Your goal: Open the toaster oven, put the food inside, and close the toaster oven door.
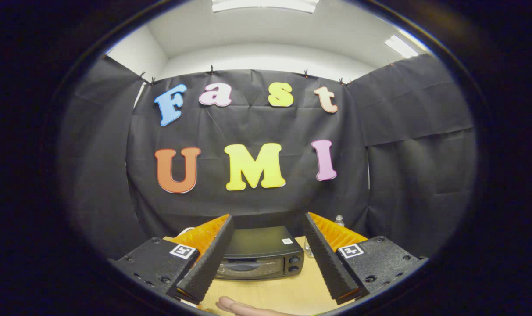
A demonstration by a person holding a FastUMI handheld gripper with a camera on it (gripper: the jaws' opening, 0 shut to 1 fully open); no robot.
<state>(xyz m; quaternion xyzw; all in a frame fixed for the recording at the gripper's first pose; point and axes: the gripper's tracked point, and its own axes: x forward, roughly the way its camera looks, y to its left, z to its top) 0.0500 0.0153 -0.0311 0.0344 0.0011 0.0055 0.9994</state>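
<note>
One toaster oven (pixel 260 256), one bottle (pixel 339 220), one hand (pixel 244 307), one table (pixel 287 292).

The left end of a dark toaster oven (pixel 259 256) is hidden behind one finger of the wide-spread gripper (pixel 268 221). A clear bottle (pixel 339 220) peeks out behind the other finger, mostly covered. A hand (pixel 241 308) on the wooden table (pixel 270 294) is cut off below. The oven's knobs are too small to read.
</note>
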